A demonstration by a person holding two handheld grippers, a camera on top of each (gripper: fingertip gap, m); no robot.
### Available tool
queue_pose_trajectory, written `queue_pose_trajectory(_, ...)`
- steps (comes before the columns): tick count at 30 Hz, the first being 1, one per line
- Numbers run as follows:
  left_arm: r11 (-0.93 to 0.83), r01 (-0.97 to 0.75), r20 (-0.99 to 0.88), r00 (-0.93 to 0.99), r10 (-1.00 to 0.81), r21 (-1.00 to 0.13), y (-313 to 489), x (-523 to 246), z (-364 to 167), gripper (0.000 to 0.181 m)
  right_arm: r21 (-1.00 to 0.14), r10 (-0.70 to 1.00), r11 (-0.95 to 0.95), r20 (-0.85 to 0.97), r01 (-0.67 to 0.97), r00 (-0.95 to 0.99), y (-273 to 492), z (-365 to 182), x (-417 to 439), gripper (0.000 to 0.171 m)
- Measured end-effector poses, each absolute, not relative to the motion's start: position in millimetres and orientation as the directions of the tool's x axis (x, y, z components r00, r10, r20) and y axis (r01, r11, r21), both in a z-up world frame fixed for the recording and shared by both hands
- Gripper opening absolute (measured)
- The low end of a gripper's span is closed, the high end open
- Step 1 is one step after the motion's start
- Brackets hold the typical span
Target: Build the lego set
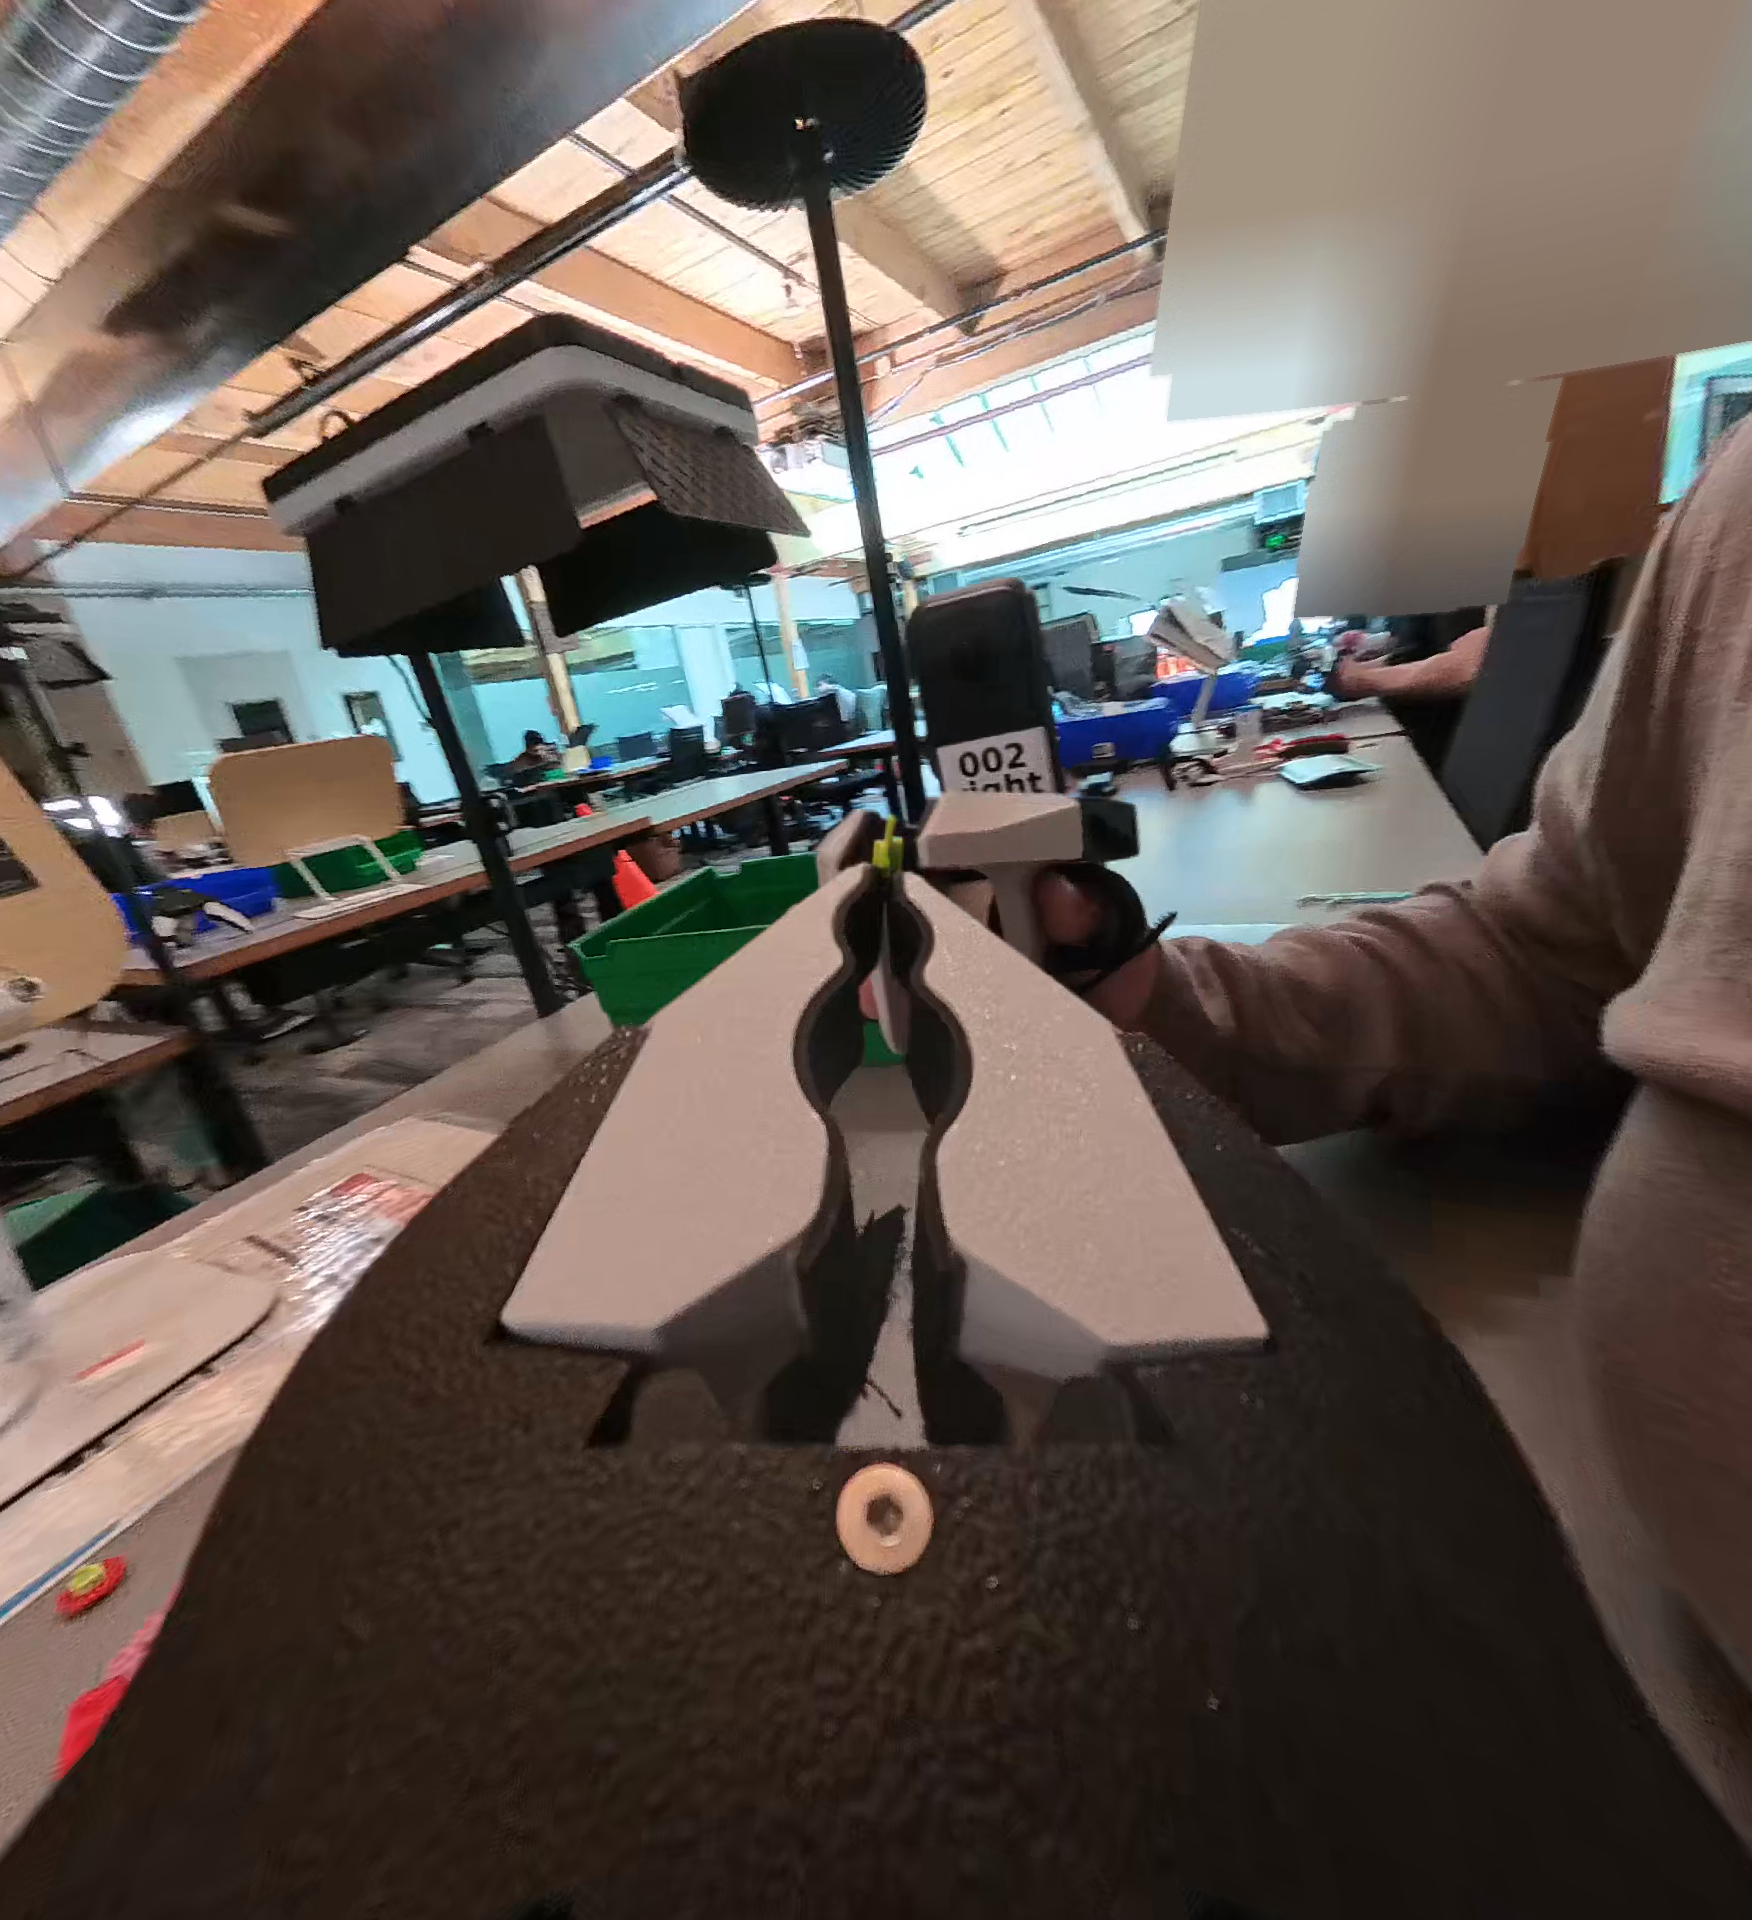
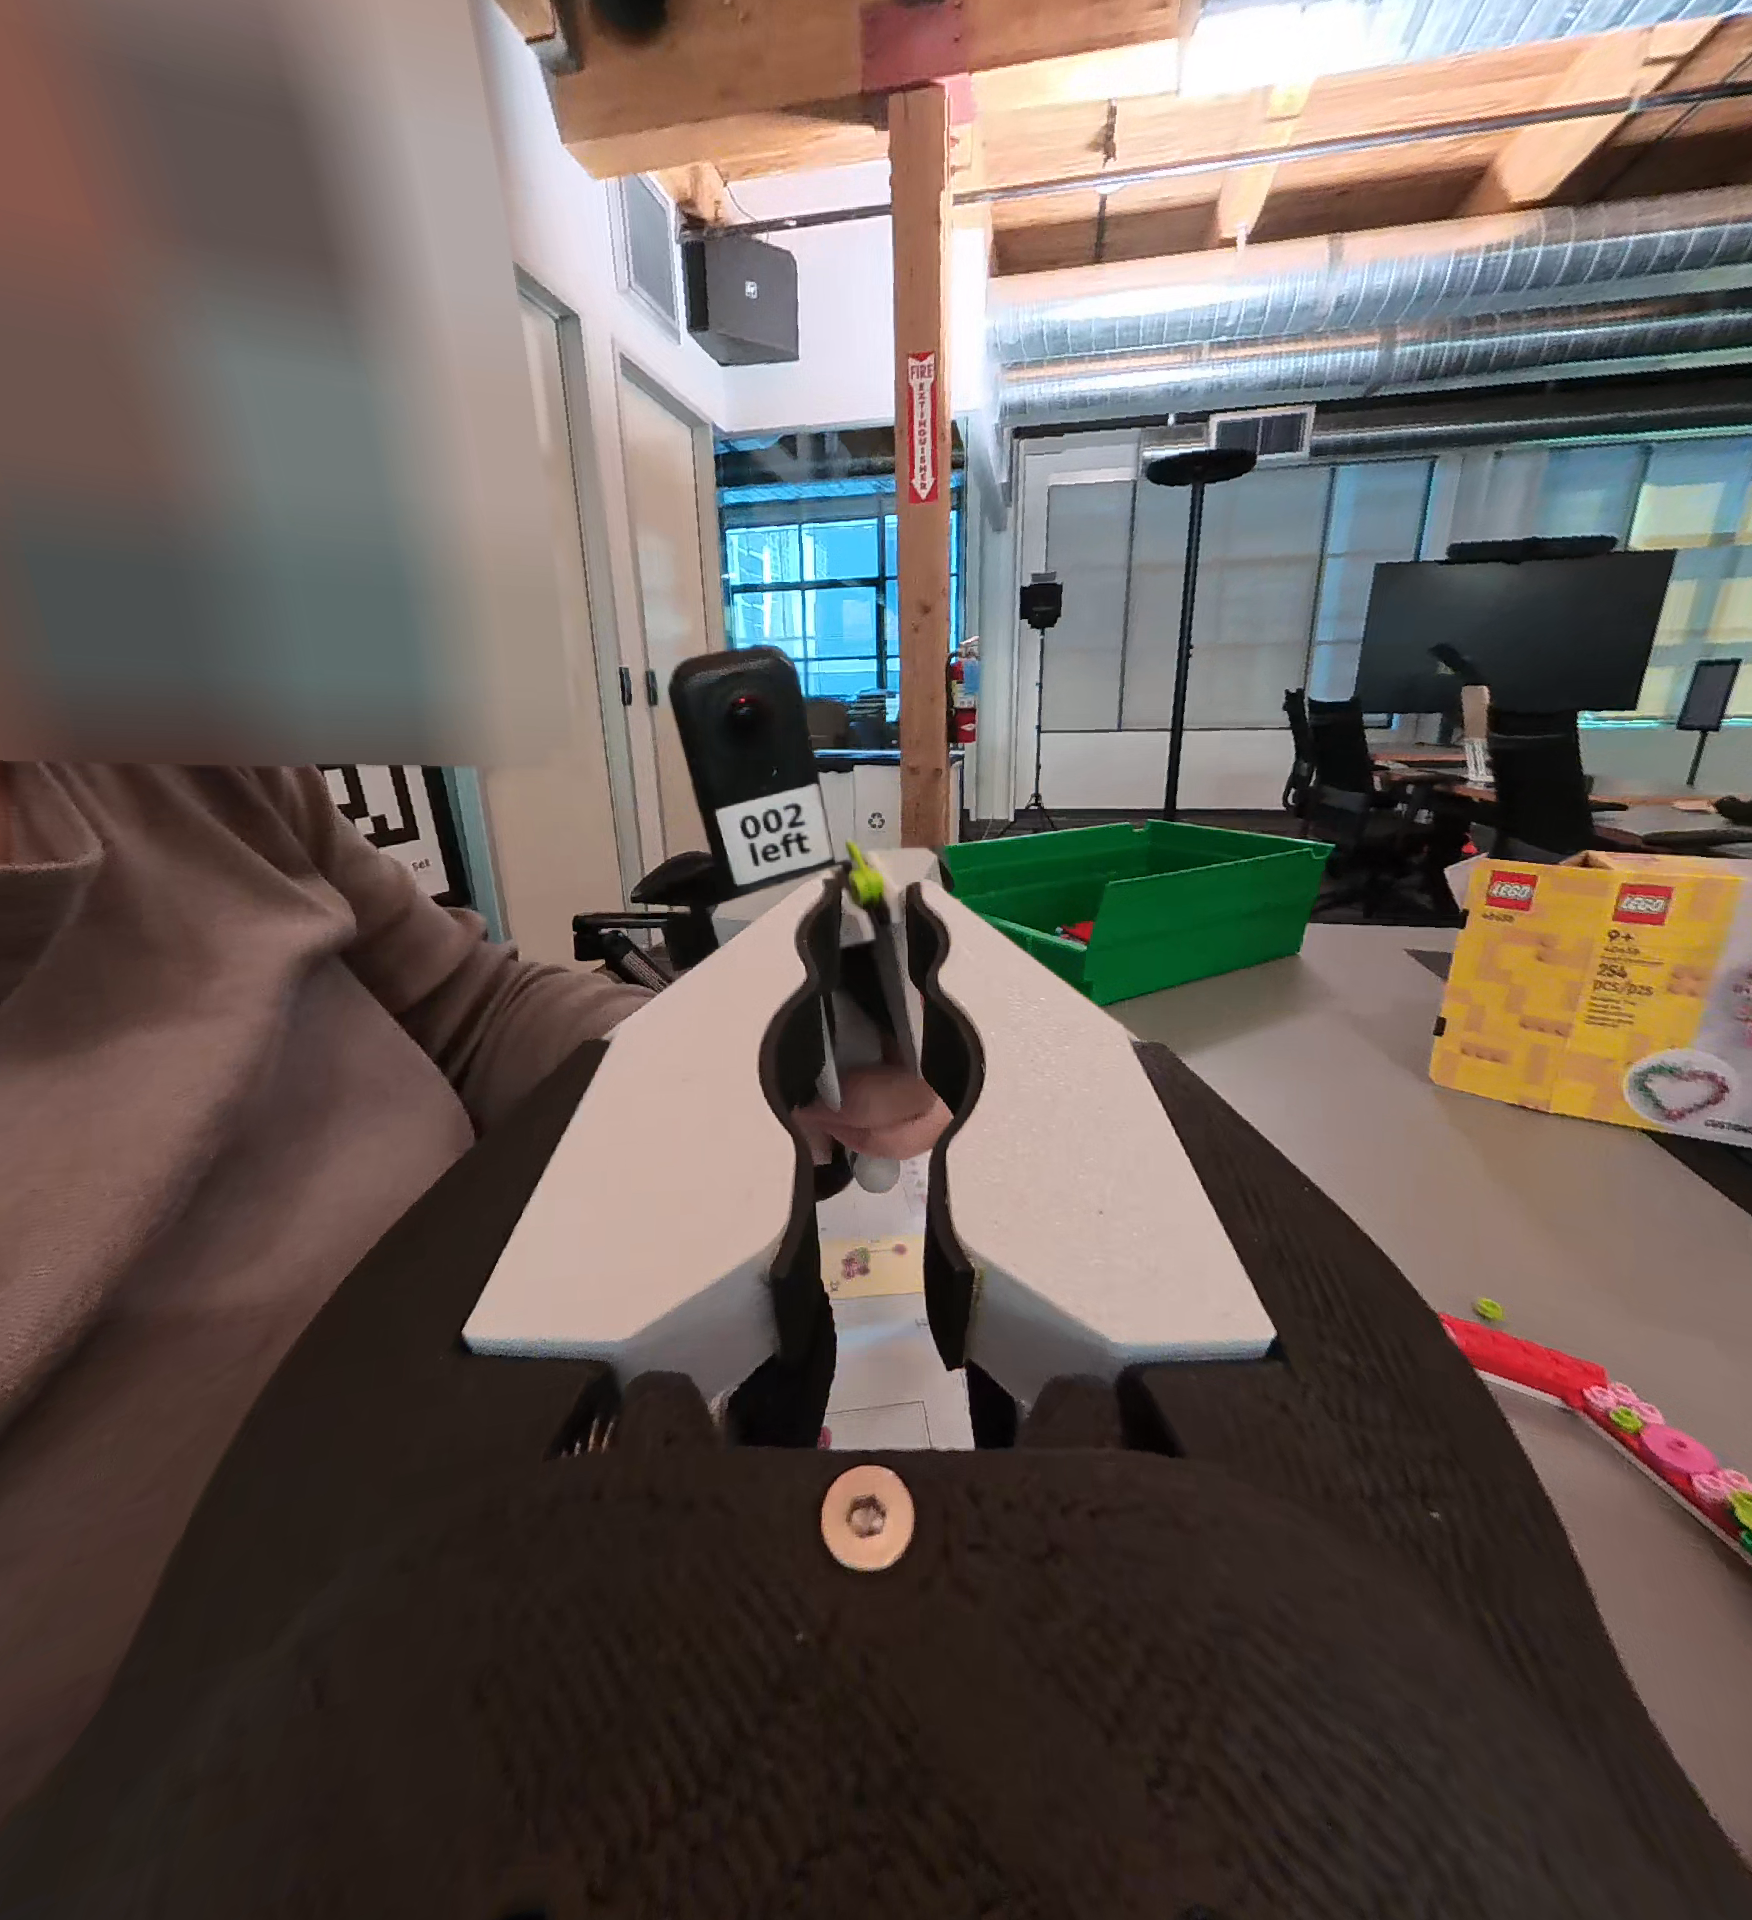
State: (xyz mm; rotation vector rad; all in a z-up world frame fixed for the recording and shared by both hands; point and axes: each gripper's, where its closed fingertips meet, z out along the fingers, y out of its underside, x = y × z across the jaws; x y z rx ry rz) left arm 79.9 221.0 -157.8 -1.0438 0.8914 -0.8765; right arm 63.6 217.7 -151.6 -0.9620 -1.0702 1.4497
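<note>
My two grippers meet tip to tip above the grey table. A small lime green lego piece sits right at the meeting point; it also shows in the right wrist view. My left gripper has its jaws closed, with the lime piece sticking up from its tips. My right gripper has its jaws nearly closed around the same piece and around the left gripper's tips, which are turned edge-on. A partly built strip of pink and green lego flowers lies on the table at the right.
A green bin stands at the back of the table, also in the left wrist view. A yellow lego box stands at the right. Instruction sheets and loose red pieces lie at the left. A person's beige sleeve is close by. The tips of both grippers are at nearly the same place.
</note>
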Motion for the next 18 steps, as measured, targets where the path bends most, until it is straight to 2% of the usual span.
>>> queue_pose_trajectory(5,0.192,0.196,-0.125,0.31,-0.942,-0.962,219.1,80.9,-161.8,0.0,-0.965,0.988,-0.071,-0.033,-0.253,-0.15,216.4,-153.1,63.7,0.007)
queue_pose_trajectory(11,0.118,0.195,-0.054,0.303,-0.951,-0.974,225.7,84.7,-171.5,0.001,-0.986,0.995,0.03,0.045,-0.165,-0.089,222.1,-161.9,67.4,0.002)
queue_pose_trajectory(12,0.111,0.178,-0.045,0.336,-0.941,-0.978,231.8,84.8,-174.5,0.005,-0.988,0.996,0.056,0.065,-0.143,-0.059,226.4,-164.6,69.0,0.002)
queue_pose_trajectory(13,0.103,0.15,-0.038,0.383,-0.923,-0.983,240.3,83.6,-179.4,0.022,-0.99,0.996,0.087,0.09,-0.113,-0.026,232.0,-167.9,72.1,0.003)
queue_pose_trajectory(15,0.072,0.061,-0.038,0.438,-0.898,-0.996,252.4,78.4,-194.1,0.044,-0.982,0.978,0.184,0.187,0.042,0.094,257.6,-187.0,83.6,0.002)
queue_pose_trajectory(16,0.067,0.037,-0.042,0.48,-0.876,-0.997,259.4,71.4,-198.8,0.048,-0.949,0.948,0.245,0.277,0.199,0.156,276.5,-208.3,93.3,0.002)
queue_pose_trajectory(18,0.085,0.005,-0.067,0.568,-0.821,-0.996,272.4,52.8,-203.8,0.046,-0.777,0.869,0.304,0.463,0.552,0.174,310.1,-261.7,120.1,0.003)
